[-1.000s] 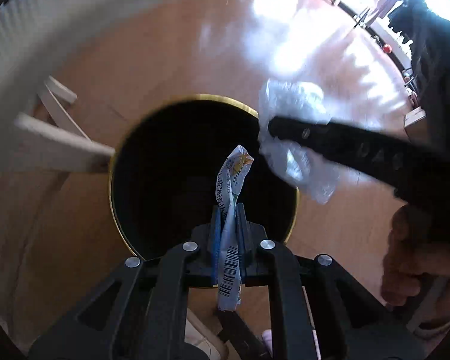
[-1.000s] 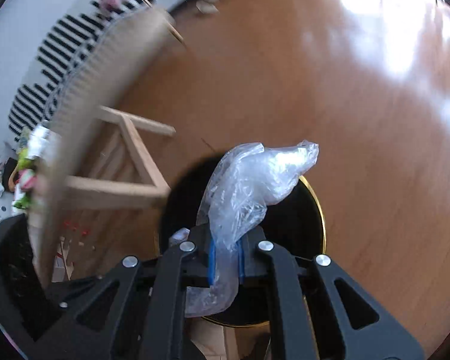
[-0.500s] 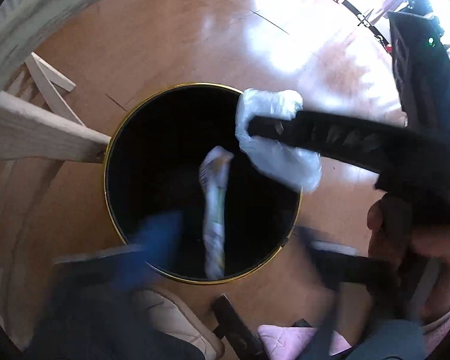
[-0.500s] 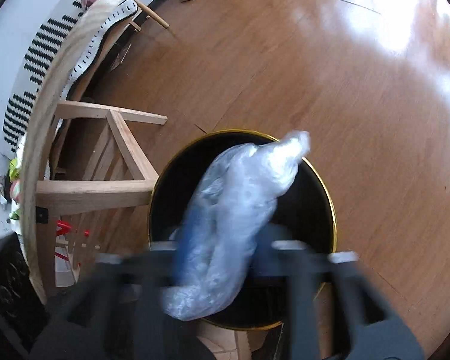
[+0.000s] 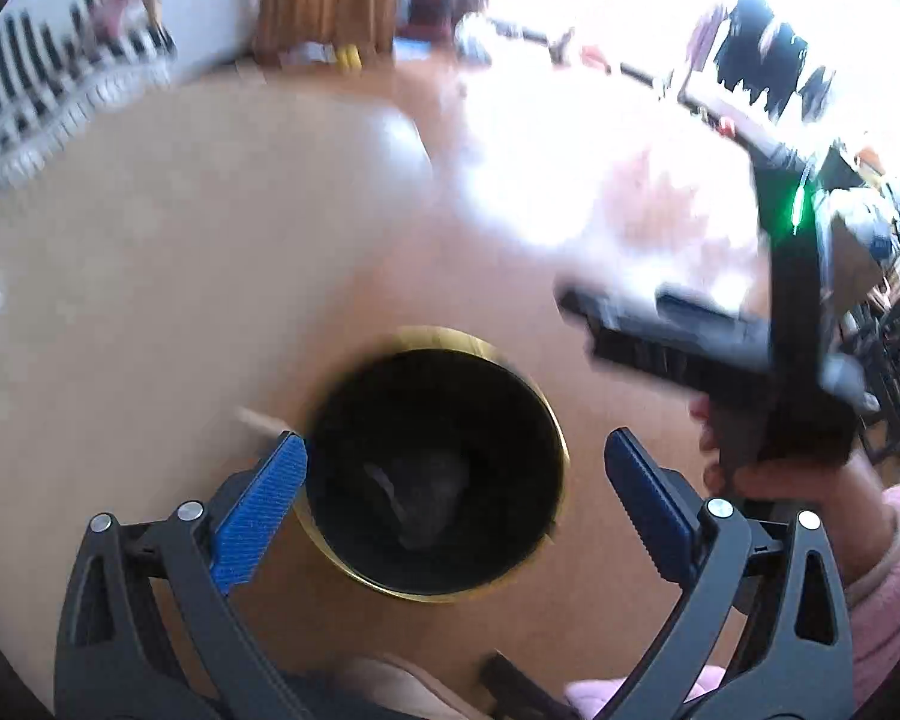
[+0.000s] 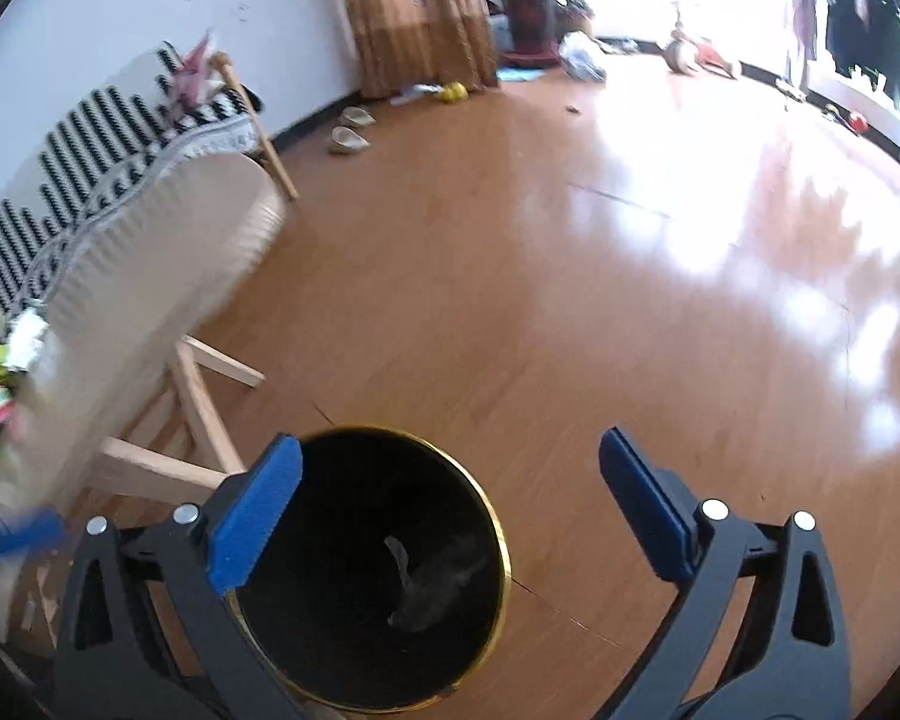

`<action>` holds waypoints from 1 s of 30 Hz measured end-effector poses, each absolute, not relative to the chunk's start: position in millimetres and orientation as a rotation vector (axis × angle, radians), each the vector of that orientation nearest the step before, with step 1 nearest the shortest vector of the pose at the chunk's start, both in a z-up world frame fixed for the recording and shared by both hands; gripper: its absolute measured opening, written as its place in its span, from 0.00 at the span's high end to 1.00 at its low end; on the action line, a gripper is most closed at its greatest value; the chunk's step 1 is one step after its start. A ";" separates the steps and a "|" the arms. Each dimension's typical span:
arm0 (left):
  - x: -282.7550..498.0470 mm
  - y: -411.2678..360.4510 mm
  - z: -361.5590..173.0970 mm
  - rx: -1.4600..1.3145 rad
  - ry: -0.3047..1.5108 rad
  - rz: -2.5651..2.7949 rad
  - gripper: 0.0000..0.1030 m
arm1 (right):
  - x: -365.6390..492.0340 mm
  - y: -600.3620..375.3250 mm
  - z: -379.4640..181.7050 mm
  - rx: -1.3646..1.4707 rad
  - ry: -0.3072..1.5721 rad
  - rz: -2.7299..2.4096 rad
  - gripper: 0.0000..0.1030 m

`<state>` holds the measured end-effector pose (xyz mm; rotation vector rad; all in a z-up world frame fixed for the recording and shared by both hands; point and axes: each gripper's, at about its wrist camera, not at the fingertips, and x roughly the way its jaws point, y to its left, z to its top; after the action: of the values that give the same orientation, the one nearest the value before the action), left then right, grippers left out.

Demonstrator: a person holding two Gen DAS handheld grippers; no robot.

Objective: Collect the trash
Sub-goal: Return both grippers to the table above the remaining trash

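My left hand-held gripper and right hand-held gripper: spread, empty. Bin: trash inside. Left view alone shows my right hand.

Daylight from upper right glares white on the floor; left view motion-blurred, edges bowed, bin contents perhaps unreadable.

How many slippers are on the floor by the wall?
2. One slipper lies nearer the curtain, the other slipper just in front of it. More may be hidden.
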<state>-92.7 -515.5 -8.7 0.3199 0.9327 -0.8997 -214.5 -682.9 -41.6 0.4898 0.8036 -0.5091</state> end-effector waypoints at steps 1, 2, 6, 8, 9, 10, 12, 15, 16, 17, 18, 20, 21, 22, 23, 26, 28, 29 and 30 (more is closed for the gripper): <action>-87.0 -501.3 12.0 0.302 0.883 -0.884 0.06 | -214.4 -679.1 -31.5 0.489 0.772 -0.510 0.07; -79.1 -479.4 35.8 0.286 0.825 -0.851 0.06 | -213.4 -676.9 -23.8 0.490 0.741 -0.507 0.07; -47.8 -378.9 88.1 0.249 0.713 -0.627 0.06 | -182.5 -648.5 20.4 0.453 0.673 -0.425 0.07; -29.7 -316.3 92.6 0.209 0.699 -0.462 0.06 | -159.0 -627.3 43.4 0.440 0.650 -0.351 0.07; -22.6 -286.3 91.1 0.190 0.698 -0.382 0.06 | -142.0 -612.5 58.8 0.429 0.639 -0.294 0.07; -15.6 -254.8 87.3 0.170 0.703 -0.295 0.06 | -128.9 -597.3 72.1 0.408 0.631 -0.246 0.07; -4.7 -205.5 77.8 0.136 0.732 -0.164 0.06 | -108.1 -564.3 98.5 0.343 0.608 -0.166 0.07; 18.2 -137.6 53.5 0.027 0.791 -0.035 0.06 | -70.2 -513.8 124.0 0.247 0.586 -0.081 0.07; 19.4 -122.8 53.8 0.005 0.800 -0.014 0.06 | -55.3 -494.8 126.4 0.225 0.590 -0.052 0.07; 25.8 -105.5 44.7 -0.021 0.811 0.017 0.06 | -40.0 -477.6 124.0 0.214 0.606 -0.017 0.07; 32.2 -92.3 36.2 -0.045 0.826 0.045 0.06 | -22.0 -463.8 119.8 0.209 0.628 0.006 0.07; 41.1 -80.4 27.8 -0.075 0.842 0.054 0.06 | 9.8 -439.7 105.0 0.202 0.705 0.043 0.07; 44.7 -76.3 26.0 -0.073 0.848 0.059 0.06 | 20.7 -431.9 98.8 0.198 0.728 0.043 0.07; 47.8 -74.2 24.1 -0.062 0.851 0.070 0.06 | 29.8 -423.8 95.4 0.194 0.739 0.036 0.07; 54.0 -72.8 18.9 -0.039 0.860 0.078 0.06 | 36.2 -418.4 92.3 0.188 0.742 0.027 0.07; 68.2 -70.7 7.6 -0.030 0.890 0.054 0.06 | 59.0 -407.1 77.4 0.190 0.748 -0.015 0.07; 78.7 -65.7 0.0 -0.038 0.900 0.043 0.06 | 76.7 -398.9 68.7 0.213 0.767 -0.030 0.07; 83.9 -64.6 -2.4 -0.043 0.906 0.038 0.06 | 88.5 -393.5 63.6 0.228 0.775 -0.034 0.07; 87.9 -62.4 -3.4 -0.058 0.902 0.036 0.06 | 96.0 -389.3 60.5 0.234 0.777 -0.040 0.07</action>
<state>87.9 -62.4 -3.4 -0.0580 0.9025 0.0359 96.0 -389.3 60.5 0.2345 0.7765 -0.0401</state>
